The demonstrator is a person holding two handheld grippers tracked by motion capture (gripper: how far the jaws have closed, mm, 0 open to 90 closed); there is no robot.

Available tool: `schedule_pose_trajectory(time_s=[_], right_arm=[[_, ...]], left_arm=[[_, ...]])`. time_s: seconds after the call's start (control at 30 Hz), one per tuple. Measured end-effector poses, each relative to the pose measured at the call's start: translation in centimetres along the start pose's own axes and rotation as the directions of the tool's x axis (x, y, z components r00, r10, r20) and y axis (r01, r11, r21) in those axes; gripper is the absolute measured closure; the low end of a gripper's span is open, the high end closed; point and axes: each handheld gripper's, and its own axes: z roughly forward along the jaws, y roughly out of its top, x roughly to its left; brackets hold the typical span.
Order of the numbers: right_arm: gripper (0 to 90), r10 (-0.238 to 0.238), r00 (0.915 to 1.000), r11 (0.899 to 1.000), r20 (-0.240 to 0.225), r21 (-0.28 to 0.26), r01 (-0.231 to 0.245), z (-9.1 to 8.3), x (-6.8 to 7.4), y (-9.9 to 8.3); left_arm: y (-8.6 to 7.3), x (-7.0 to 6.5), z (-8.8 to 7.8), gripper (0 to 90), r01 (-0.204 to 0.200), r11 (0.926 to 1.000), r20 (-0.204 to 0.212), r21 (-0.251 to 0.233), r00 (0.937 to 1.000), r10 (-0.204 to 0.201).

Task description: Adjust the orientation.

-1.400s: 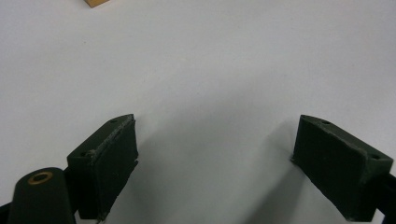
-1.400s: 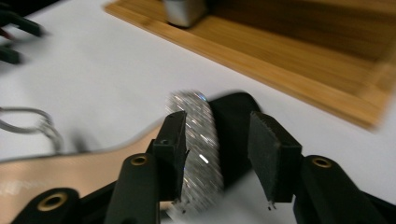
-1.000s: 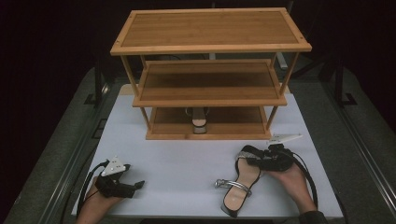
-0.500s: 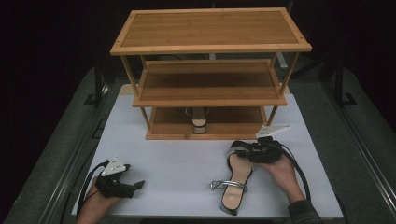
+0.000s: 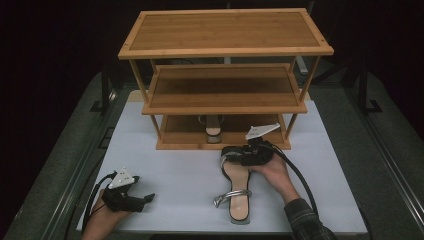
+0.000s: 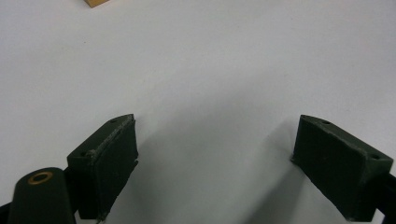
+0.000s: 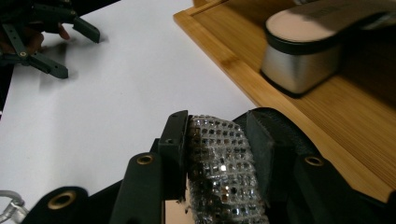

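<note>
— What's the right gripper (image 5: 235,154) got hold of?

— A flat sandal (image 5: 237,186), lying on the white table top (image 5: 175,170) right of centre, lengthwise near to far. The jaws are pinched on its sparkly rhinestone strap (image 7: 219,163) at the far end; from the right gripper view the strap sits squeezed between the two black pads. The silver ankle strap (image 5: 231,196) hangs loose at the near end.

— And what's around it?

— A three-tier bamboo shoe rack (image 5: 225,75) stands at the far side of the table. Its bottom shelf (image 5: 185,136) starts just beyond the sandal's far end, with a raised wooden lip along the near edge. Another shoe (image 5: 214,131) with a silver block heel already sits on that shelf, about in the middle, almost straight beyond the gripper and slightly to its left. The rack's front right post (image 5: 289,125) is just right of the gripper.

— The other hand?

— The left gripper (image 5: 145,198) rests low at the near left corner of the table, well apart from the sandal. Its jaws stand wide with nothing between them, just bare white surface under the pads (image 6: 109,158)
</note>
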Motion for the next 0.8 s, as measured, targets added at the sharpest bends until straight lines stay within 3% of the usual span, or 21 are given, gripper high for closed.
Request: schedule_pose_trajectory(time_s=[0.13, 0.27, 0.33, 0.37, 0.47, 0.5, 0.8], right_arm=[[58.7, -0.010, 0.9999, 1.000, -0.010, 0.020, 0.010, 1.3, 0.1, 0.0], [52.6, -0.007, 1.0000, 1.000, 0.002, 0.031, 0.007, 0.9, 0.0, -0.1], [51.0, -0.010, 0.9990, 1.000, 0.043, 0.020, 0.009, 0.0, 0.2, -0.3], [51.0, -0.009, 0.9983, 1.000, 0.058, 0.012, 0.009, -1.4, 0.5, -0.5], [51.8, -0.001, 0.9981, 1.000, 0.062, 0.015, 0.000, -2.8, 1.0, -0.9], [53.8, -0.008, 0.9976, 1.000, 0.069, -0.006, 0.009, -3.8, 1.5, -1.4], [55.9, 0.026, 0.9975, 1.000, 0.065, -0.002, -0.026, -7.9, 4.6, -5.9]], left_arm=[[0.0, 0.0, 0.0, 12.7, 0.000, 1.0000, 0.000, 0.000, 1.0000, 0.000], [0.0, 0.0, 0.0, 12.7, 0.000, 1.0000, 0.000, -0.001, 1.0000, 0.000], [0.0, 0.0, 0.0, 12.7, 0.000, 1.0000, 0.000, -0.002, 1.0000, 0.000], [0.0, 0.0, 0.0, 12.7, 0.000, 1.0000, 0.000, -0.002, 1.0000, 0.000], [0.0, 0.0, 0.0, 12.7, 0.001, 1.0000, 0.000, -0.002, 1.0000, -0.001], [0.0, 0.0, 0.0, 12.7, 0.001, 1.0000, 0.000, -0.002, 1.0000, -0.001], [0.0, 0.0, 0.0, 12.7, 0.000, 1.0000, 0.001, 0.001, 1.0000, 0.000]])
